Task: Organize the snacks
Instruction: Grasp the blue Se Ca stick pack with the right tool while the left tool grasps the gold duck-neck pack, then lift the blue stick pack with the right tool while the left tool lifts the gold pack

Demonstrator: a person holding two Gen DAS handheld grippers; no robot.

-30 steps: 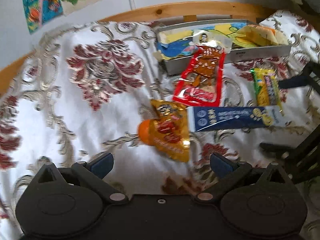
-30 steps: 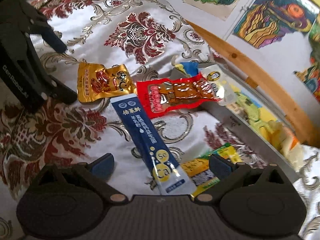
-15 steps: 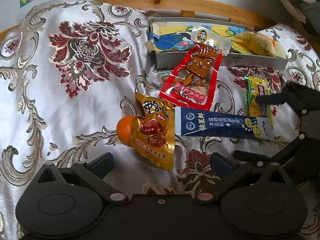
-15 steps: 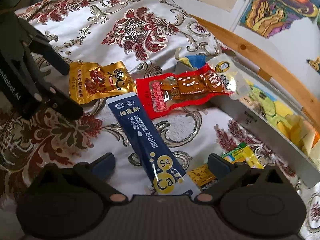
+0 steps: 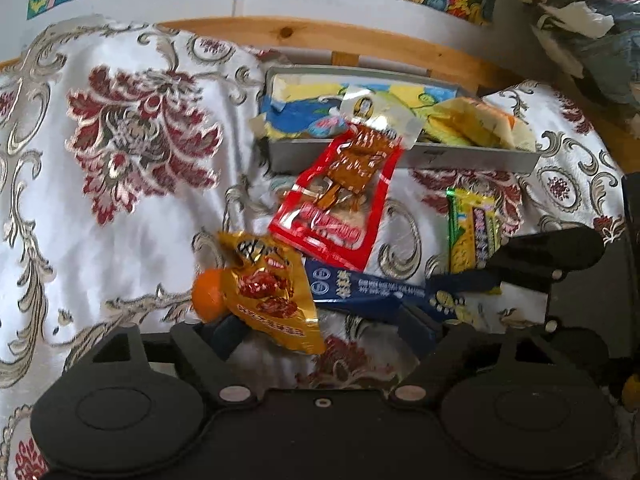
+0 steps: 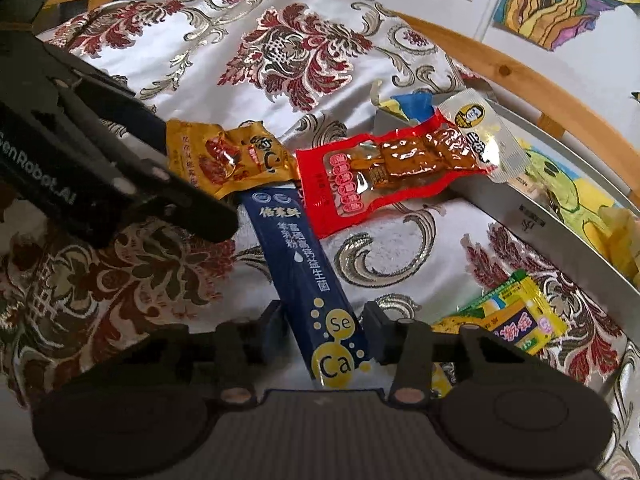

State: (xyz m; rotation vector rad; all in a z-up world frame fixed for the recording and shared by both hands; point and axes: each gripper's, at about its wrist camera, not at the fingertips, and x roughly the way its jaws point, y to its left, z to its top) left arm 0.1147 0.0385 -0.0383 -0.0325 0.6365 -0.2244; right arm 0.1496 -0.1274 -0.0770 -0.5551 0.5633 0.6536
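Note:
Snack packets lie on a flowered cloth. My left gripper point(image 5: 322, 334) is open, low over the cloth, and the gold packet point(image 5: 272, 296) lies between its jaws and over the left finger. An orange ball point(image 5: 208, 294) sits against that packet. My right gripper point(image 6: 326, 328) is shut on the yellow-dotted end of the blue stick packet point(image 6: 300, 248). A red packet point(image 5: 340, 204) leans on the front wall of the grey tray point(image 5: 460, 160). A yellow-green packet point(image 6: 516, 316) lies to the right of my right gripper.
The tray holds yellow and blue wrappers and stands against a wooden rail point(image 5: 360, 40) below a wall with drawings. In the right wrist view the left gripper's fingers point(image 6: 188, 208) straddle the gold packet point(image 6: 224, 156). Bare flowered cloth point(image 5: 120, 184) stretches to the left.
Both grippers have moved forward and down to the packets. The right jaws have narrowed from wide open onto the blue stick. The left jaws now reach around the gold packet.

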